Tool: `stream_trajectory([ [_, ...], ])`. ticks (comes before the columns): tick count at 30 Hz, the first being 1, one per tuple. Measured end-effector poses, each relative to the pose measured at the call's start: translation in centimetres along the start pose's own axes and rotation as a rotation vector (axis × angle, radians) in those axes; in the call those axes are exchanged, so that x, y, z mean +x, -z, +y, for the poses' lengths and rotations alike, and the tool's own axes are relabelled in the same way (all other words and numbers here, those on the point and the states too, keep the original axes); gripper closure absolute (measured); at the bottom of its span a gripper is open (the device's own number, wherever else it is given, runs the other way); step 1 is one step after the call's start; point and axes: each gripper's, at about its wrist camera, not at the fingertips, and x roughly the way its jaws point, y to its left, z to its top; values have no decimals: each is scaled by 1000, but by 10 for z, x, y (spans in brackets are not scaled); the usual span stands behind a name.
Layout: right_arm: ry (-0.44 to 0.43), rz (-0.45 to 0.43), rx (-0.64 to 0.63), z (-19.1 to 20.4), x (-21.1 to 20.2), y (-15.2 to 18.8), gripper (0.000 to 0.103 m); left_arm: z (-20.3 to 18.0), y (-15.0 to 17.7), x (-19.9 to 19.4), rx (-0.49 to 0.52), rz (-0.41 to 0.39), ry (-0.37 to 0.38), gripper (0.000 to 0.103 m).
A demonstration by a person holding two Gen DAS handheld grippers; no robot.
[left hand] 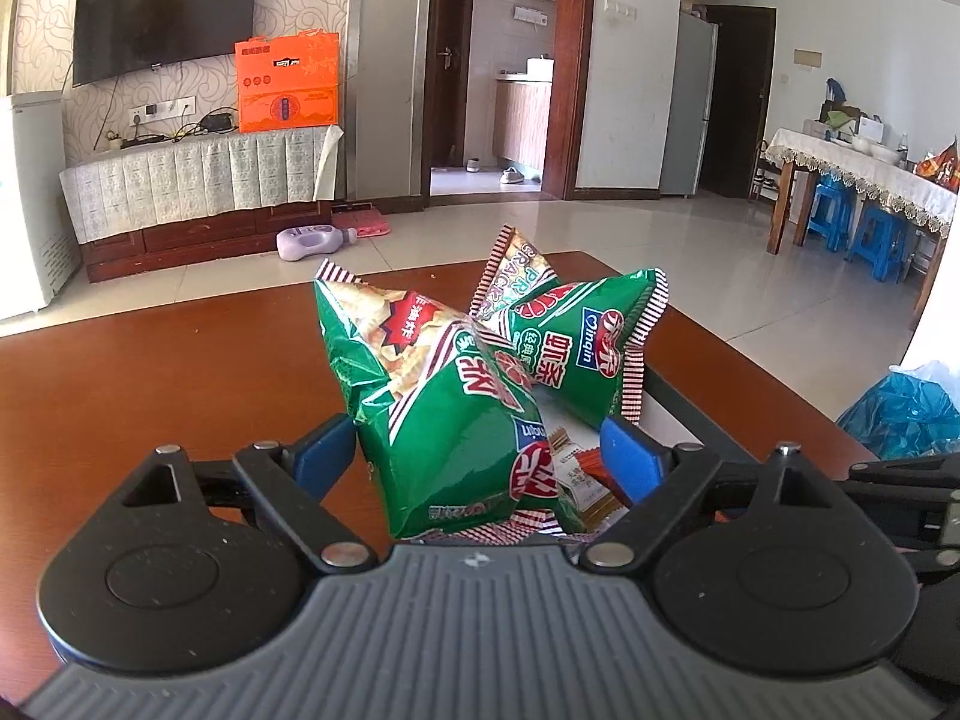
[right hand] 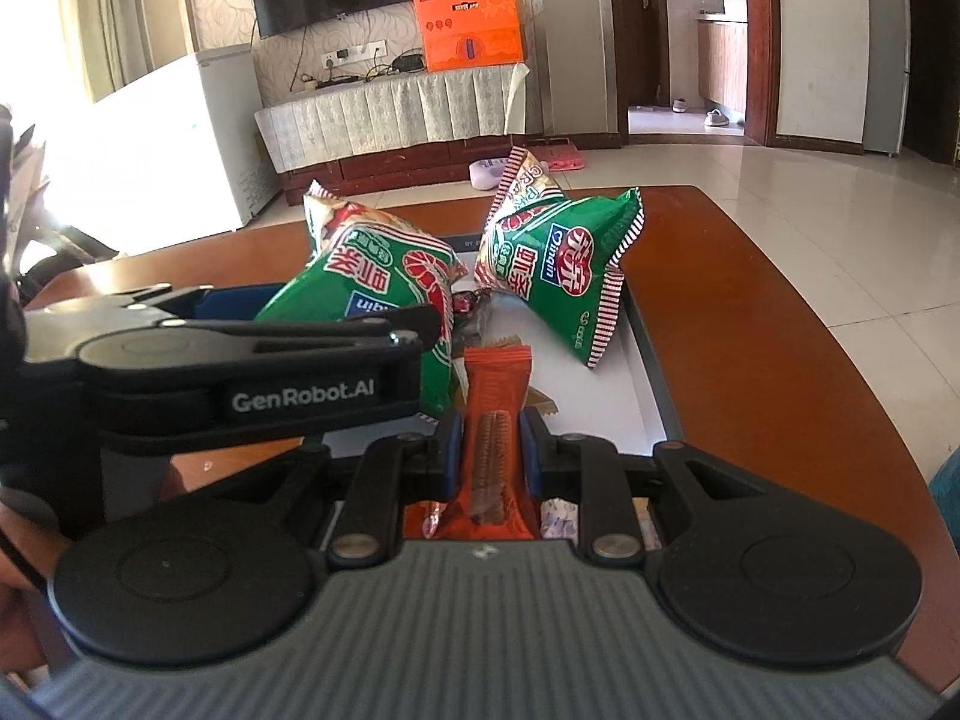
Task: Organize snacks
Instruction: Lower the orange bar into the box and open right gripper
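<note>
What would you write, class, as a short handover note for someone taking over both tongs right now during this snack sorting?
Left tongs: spread around the near green chip bag; grip unclear.
Right tongs: shut on the orange snack bar, held above the tray.
Second green chip bag leans upright further back on the tray; small wrapped sweets lie loose between the bags.
Done: the tray on the wooden table already holds snacks.
Left: set down the bar, then the near bag.

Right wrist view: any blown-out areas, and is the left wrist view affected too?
Right wrist view: window light on the left washes out the white cabinet and the frame edge, while the orange snack bar stays sharp. Left wrist view: evenly lit, green chip bag crisp, with strong fisheye bending of walls.
</note>
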Motion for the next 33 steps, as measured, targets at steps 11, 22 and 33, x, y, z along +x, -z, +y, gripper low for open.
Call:
stream_trajectory([
  [11,20,29,-1,-2,16,-1,77,-1,0,0,-1,3,-1,11],
  [22,0,13,-9,0,11,2,62,-2,-1,-3,6,-9,-4,1],
  [33,-4,-45,48,-6,-5,3,62,-12,-4,-2,53,-13,-97,0],
])
